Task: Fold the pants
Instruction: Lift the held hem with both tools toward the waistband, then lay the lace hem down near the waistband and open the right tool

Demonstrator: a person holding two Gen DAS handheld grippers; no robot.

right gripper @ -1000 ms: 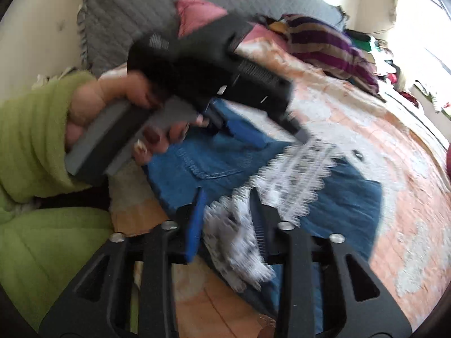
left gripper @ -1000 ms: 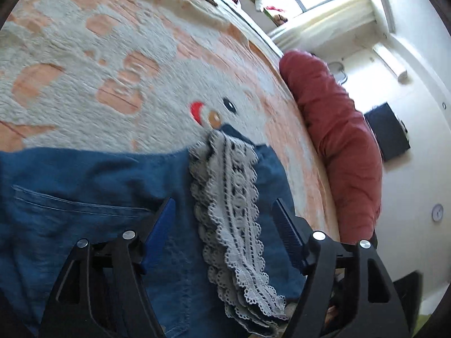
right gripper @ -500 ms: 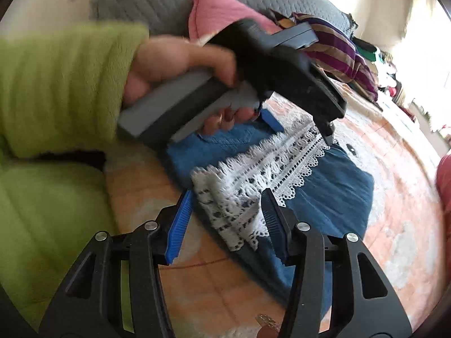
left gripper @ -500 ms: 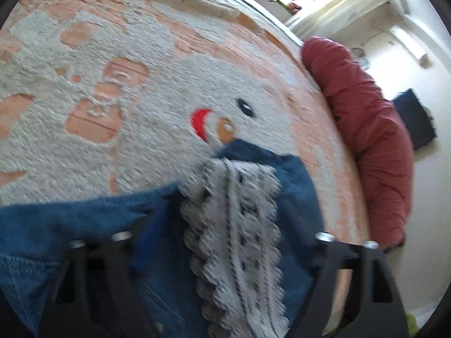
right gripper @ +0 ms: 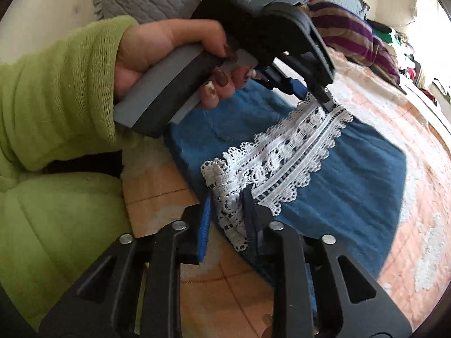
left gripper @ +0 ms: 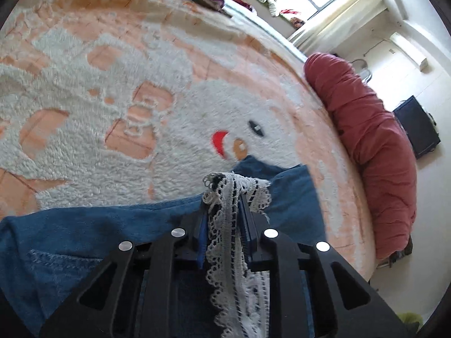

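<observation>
Both sets of jaws have just been closing, and each now pinches the white lace trim (right gripper: pixel 282 152) of the blue denim pants (right gripper: pixel 352 169). Your left gripper (left gripper: pixel 224 225) clamps the lace at the end farther from you, the band bunched up between its pads; your right gripper (right gripper: pixel 225 211) bites the near end of the same band, the lace crumpled between its pads, close to the near edge of the pants. In the right wrist view your left hand (right gripper: pixel 169 53), in a green sleeve (right gripper: pixel 56 90), holds the left gripper's handle above the waist side of the pants. The pants lie flat on the bed's peach-and-white blanket (left gripper: pixel 112 84), with a red bolster (left gripper: pixel 372 140) well beyond them at the bed's edge. You seem to be at the grasp that starts a fold. Next, I judge, lift both ends together and carry the laced edge across the pants, keeping it taut and level so the denim follows without slipping.
</observation>
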